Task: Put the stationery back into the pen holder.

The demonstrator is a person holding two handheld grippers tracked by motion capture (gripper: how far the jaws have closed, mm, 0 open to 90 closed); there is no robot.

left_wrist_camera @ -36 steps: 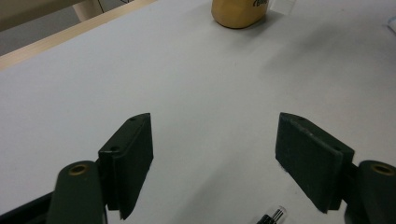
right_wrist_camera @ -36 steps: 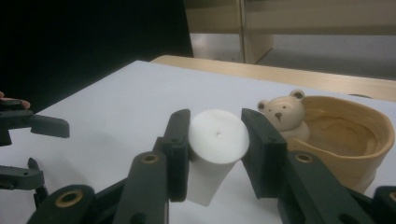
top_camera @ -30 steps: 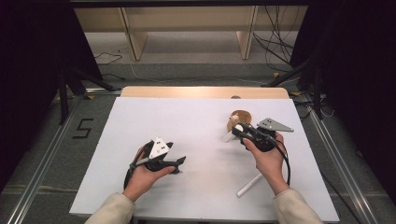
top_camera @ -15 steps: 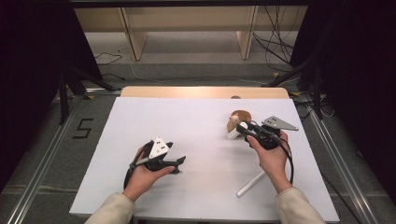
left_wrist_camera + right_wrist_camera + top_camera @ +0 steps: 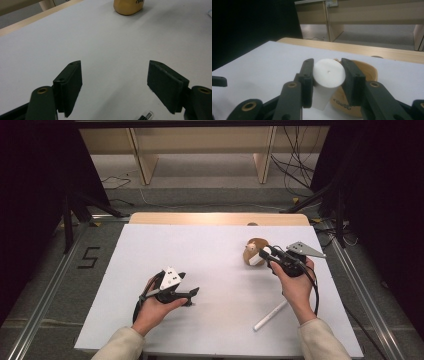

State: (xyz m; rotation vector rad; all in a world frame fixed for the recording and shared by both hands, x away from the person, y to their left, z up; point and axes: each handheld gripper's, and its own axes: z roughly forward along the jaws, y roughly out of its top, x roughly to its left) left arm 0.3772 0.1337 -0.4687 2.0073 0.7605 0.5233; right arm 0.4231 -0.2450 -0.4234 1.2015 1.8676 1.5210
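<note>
A: What is the right gripper [image 5: 264, 255] doing?

B: Its two black jaws are clamped on a white, tapered plastic cap [image 5: 328, 75], one pad on each side. In the right gripper view the cap's flat round end faces the camera and its narrower body runs down between the jaws.

A: And where is that cap in relation to the tan rounded bottle [image 5: 252, 251]?

B: Directly in front of it and seemingly against it, on the person's side. The right gripper view shows the bottle [image 5: 364, 75] lying just behind the cap, with dark lettering on its lower edge. Whether the cap is seated on the bottle's neck or merely held against it, I cannot tell.

A: The left gripper [image 5: 192, 296]?

B: Released. In the left gripper view its jaws stand wide apart with bare white table [image 5: 105, 45] between them. It sits well away from the bottle, towards the person's left and nearer the front edge, cradled in the left hand [image 5: 157, 307].

A: Anything else near the bottle?

B: A slim white marker pen [image 5: 270, 315] lies on the table well short of the bottle, close beside the right forearm. The left gripper view catches the bottle's base [image 5: 128, 6] far ahead.
</note>
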